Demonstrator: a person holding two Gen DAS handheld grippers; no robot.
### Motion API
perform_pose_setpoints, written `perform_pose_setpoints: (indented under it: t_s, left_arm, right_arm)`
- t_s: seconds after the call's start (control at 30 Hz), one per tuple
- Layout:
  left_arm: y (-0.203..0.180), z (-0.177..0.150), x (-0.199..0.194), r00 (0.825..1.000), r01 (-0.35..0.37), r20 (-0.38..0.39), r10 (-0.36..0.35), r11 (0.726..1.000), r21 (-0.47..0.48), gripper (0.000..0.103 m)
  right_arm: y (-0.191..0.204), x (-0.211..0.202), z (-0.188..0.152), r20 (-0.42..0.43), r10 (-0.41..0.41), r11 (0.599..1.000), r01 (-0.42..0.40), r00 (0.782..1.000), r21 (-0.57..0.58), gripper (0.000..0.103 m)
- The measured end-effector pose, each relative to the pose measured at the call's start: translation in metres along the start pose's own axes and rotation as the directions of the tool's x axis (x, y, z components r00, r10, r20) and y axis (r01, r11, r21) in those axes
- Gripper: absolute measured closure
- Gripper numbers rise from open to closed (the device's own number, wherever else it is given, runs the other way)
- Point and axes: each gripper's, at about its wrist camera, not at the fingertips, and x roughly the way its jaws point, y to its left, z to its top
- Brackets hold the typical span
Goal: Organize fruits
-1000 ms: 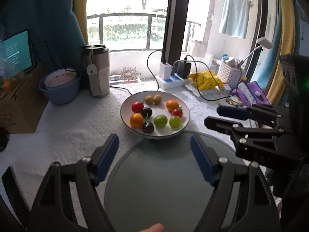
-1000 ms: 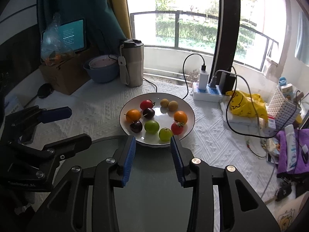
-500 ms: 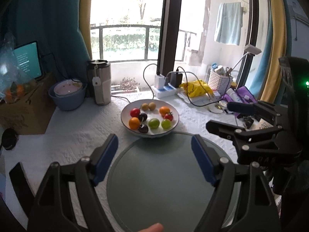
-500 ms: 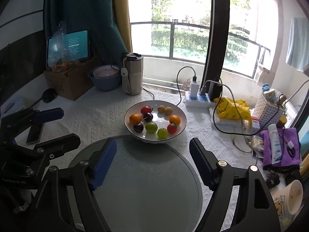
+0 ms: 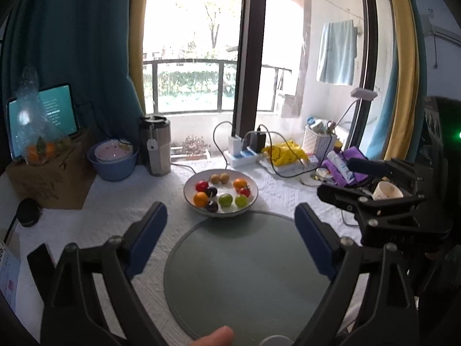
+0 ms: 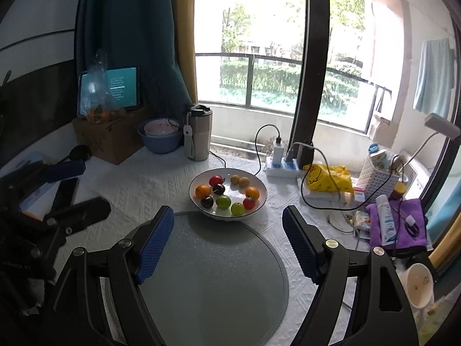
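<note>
White bowl [image 6: 227,173] on the textured tablecloth [image 6: 149,184], holding ten small fruits set out in pairs by colour: two tan at the far rim [image 6: 239,180], two red, two orange, two dark plums [image 6: 213,195] and two green [image 6: 230,204] nearest the viewer. The bowl touches the far edge of a round grey-green mat [image 6: 213,271], which is bare.

Left gripper [image 5: 230,236] and right gripper [image 6: 227,240] both hover above the mat, fingers spread wide, nothing between them. The bowl lies straight ahead of each pair of fingers, beyond the tips; it sits nearly centred in the right wrist view and slightly left of centre in the left one. Neither gripper is clearly the nearer. The fruits are round, so no long axis governs the approach; the crowding of neighbours does.

The paired layout fits either a sorted bowl with both tools drawn back, or a stock of fruit waiting to go onto the mat; the pictures do not settle which.

Background: steel tumbler [image 6: 198,132], blue basin [image 6: 160,138], power strip [image 6: 281,164].
</note>
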Motion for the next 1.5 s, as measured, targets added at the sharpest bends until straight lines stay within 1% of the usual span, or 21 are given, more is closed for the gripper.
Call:
perform_pose_setpoints:
  t_s: [0.1,0.2,0.3,0.4,0.53,0.63,0.8,0.93,1.17,1.5]
  left_arm:
    - [-0.002,0.002,-0.014,0.999,-0.008,0.034,0.008,1.000,-0.001,0.012]
    - [-0.004,0.004,-0.025,0.999,-0.025,0.041,0.025,1.000,0.010,0.012]
    - [-0.004,0.004,-0.040,0.996,-0.046,0.072,0.045,0.999,0.010,0.012]
    - [-0.005,0.003,-0.053,0.993,-0.067,0.100,0.066,0.998,0.013,0.012]
    - [-0.003,0.005,-0.063,0.989,-0.075,0.125,0.073,0.997,0.008,0.012]
    - [-0.003,0.006,-0.069,0.985,-0.086,0.147,0.086,0.996,-0.006,0.012]
    - [-0.006,0.003,-0.075,0.977,-0.111,0.178,0.114,0.993,-0.024,0.012]
    - [-0.008,0.000,-0.072,0.980,-0.101,0.167,0.106,0.994,-0.035,0.012]
    - [-0.017,0.000,-0.072,0.981,-0.095,0.169,0.095,0.995,-0.009,0.012]
    - [-0.014,0.000,-0.072,0.981,-0.107,0.163,0.109,0.994,-0.025,0.012]
  right_arm:
    - [0.000,-0.014,-0.002,0.016,-0.016,1.000,0.016,1.000,0.002,0.023]
    - [-0.001,-0.028,-0.003,0.033,-0.032,0.999,0.031,0.999,0.011,0.023]
    - [-0.003,-0.043,-0.004,0.052,-0.036,0.999,0.035,0.998,0.028,0.023]
    - [-0.004,-0.057,-0.004,0.073,-0.060,0.997,0.057,0.996,0.046,0.023]
    - [-0.004,-0.076,-0.001,0.107,-0.076,0.996,0.071,0.991,0.054,0.023]
    - [-0.002,-0.085,0.001,0.130,-0.081,0.996,0.074,0.988,0.056,0.023]
    - [-0.001,-0.095,0.001,0.160,-0.065,0.997,0.057,0.985,0.052,0.023]
    - [-0.006,-0.099,-0.001,0.172,-0.068,0.997,0.059,0.983,0.056,0.023]
    - [-0.013,-0.097,-0.006,0.169,-0.076,0.994,0.063,0.983,0.084,0.023]
    - [-0.010,-0.093,-0.005,0.157,-0.076,0.995,0.064,0.985,0.080,0.023]
